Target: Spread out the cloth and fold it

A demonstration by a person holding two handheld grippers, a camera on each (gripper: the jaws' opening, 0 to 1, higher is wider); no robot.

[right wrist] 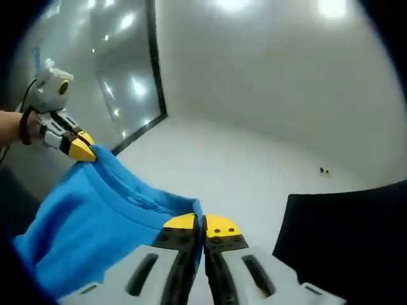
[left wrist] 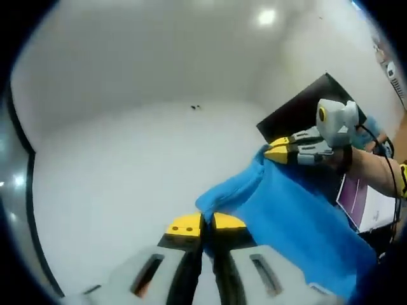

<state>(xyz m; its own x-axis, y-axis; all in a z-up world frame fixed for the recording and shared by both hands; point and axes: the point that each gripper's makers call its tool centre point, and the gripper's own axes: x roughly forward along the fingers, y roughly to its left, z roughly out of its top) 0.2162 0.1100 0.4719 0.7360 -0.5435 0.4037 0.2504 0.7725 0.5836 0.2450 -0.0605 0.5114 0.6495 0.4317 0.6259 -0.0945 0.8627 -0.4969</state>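
A bright blue cloth point(left wrist: 299, 222) hangs in the air, stretched between my two grippers. In the left gripper view my left gripper point(left wrist: 205, 223) is shut on one top corner of it. The right gripper point(left wrist: 275, 151) pinches the other corner further off, at the upper right. In the right gripper view my right gripper point(right wrist: 202, 222) is shut on the near edge of the cloth point(right wrist: 89, 222). There the left gripper point(right wrist: 81, 147) holds the far corner at the left. The cloth's top edge sags between the two grips, and the rest drapes down.
A black table top point(left wrist: 299, 111) point(right wrist: 343, 235) lies under and beside the cloth, with a white and pink sheet point(left wrist: 365, 203) on it. A person's forearm point(left wrist: 375, 171) holds the right gripper. A black-framed glass partition point(right wrist: 156, 63) and a white wall with a socket point(right wrist: 324, 171) stand behind.
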